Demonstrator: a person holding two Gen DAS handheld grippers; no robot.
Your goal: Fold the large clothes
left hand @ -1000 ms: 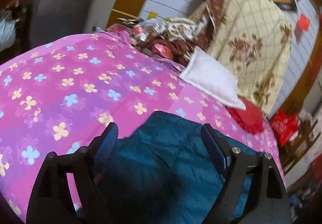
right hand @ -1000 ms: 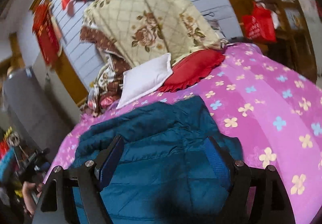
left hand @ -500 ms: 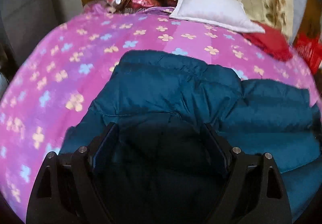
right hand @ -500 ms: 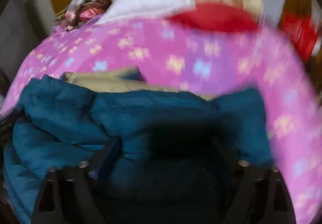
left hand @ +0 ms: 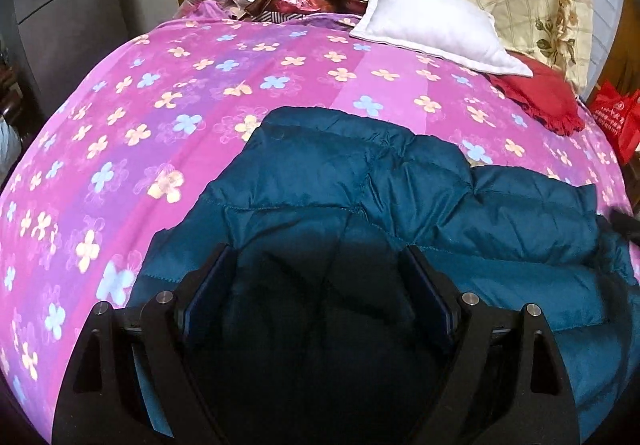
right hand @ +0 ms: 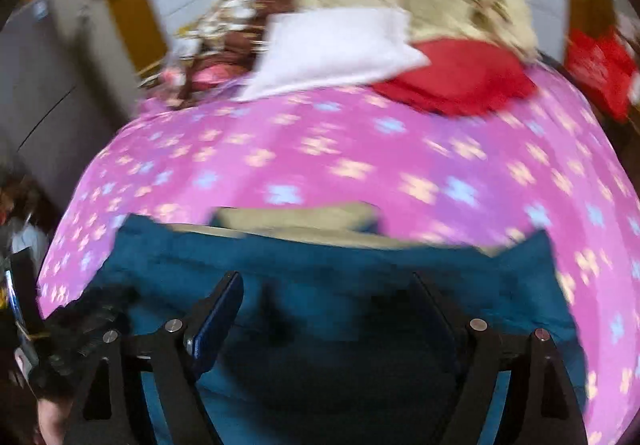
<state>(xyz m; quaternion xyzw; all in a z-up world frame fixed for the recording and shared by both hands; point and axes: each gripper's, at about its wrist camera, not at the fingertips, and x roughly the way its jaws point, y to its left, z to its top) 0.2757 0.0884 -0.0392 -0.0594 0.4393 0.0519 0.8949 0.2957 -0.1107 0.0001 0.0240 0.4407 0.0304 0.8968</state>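
both grippers, left gripper (left hand: 316,265) and right gripper (right hand: 328,293), have fingers spread wide, holding nothing, over the puffy quilted teal jacket (left hand: 400,197) lying low-centre on the pink floral bed (left hand: 160,93).

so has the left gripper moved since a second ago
Yes. The left gripper has swung right and levelled out: the white pillow went from right of centre to top right, jacket now fills the foreground.

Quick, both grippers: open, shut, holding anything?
Left hand-held gripper: open, over the teal quilted puffer jacket, holding nothing.
Right hand-held gripper: open, holding nothing.
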